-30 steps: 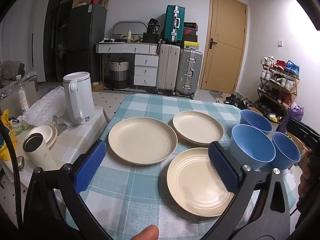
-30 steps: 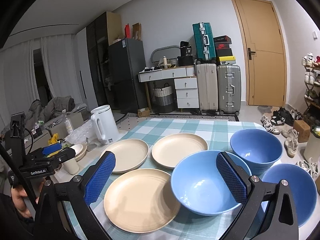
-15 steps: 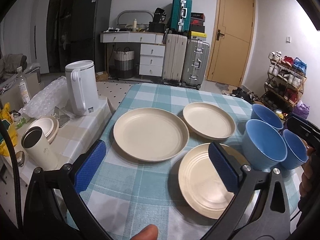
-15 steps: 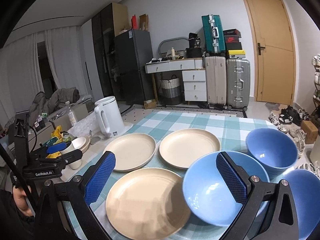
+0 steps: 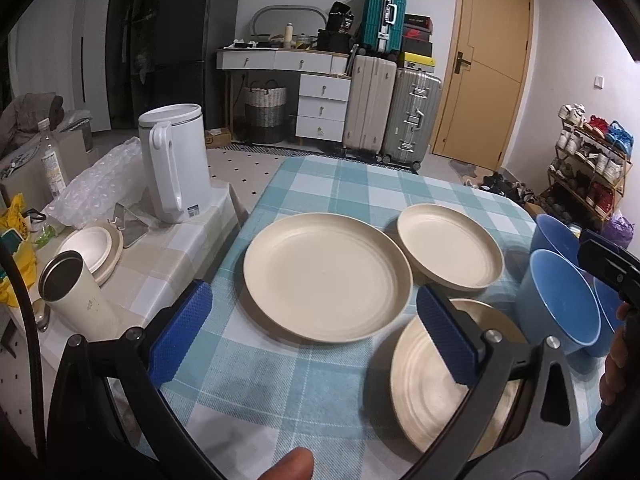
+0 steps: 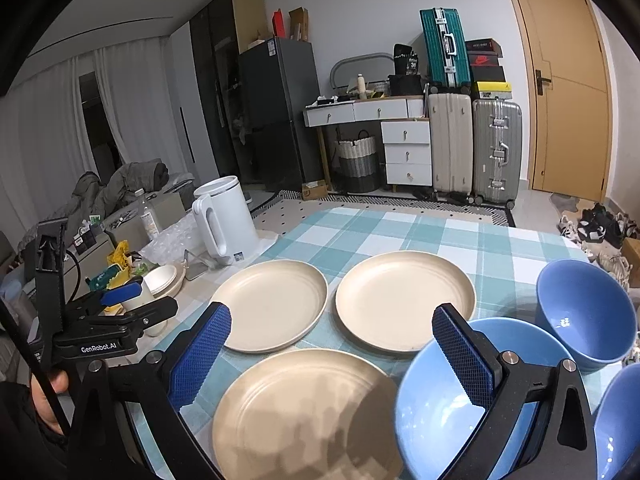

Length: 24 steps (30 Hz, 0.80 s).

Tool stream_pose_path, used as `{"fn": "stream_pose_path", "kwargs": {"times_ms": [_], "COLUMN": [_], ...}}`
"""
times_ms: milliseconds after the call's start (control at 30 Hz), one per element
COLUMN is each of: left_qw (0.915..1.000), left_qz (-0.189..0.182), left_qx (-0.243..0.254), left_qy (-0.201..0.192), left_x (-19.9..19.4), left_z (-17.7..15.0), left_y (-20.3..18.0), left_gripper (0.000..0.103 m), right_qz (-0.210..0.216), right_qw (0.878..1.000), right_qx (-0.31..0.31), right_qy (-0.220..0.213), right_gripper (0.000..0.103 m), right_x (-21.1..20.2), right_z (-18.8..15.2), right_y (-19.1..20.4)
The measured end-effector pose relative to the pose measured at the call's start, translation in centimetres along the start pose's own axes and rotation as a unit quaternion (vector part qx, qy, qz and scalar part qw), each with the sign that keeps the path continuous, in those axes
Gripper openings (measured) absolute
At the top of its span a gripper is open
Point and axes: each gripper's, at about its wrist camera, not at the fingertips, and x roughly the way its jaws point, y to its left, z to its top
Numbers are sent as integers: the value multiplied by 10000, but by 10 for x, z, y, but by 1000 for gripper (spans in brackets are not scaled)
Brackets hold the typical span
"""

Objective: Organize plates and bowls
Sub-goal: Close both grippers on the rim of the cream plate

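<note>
left gripper (image 5: 314, 334) agape | right gripper (image 6: 332, 354) agape | plates (image 5: 326, 280) apart

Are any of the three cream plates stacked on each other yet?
No, the left plate, the far plate and the near plate each lie separately on the checked tablecloth.

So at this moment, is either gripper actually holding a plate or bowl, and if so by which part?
Nothing is held. The left gripper and right gripper both hang open above the checked tablecloth; the round cream plates and blue bowls lie untouched.
</note>
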Motion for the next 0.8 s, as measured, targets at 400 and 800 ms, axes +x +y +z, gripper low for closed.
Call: {"fn": "stream_pose_path", "kwargs": {"times_ms": [400, 800], "left_qw": [9997, 9976], "left_qz": [34, 160], "left_qx": [-20, -152], "left_qy": [233, 656], "left_x": [31, 67], "left_z": [12, 14], "left_y": [12, 36], "left_gripper": [102, 102], "right_qz": [43, -19], "right_qw": [9998, 9971], "right_qx": [81, 273], "right_qy": [178, 704], "right_gripper": [103, 103], "right_x": [34, 81], "right_z": [15, 21], "right_y": [-1, 6]}}
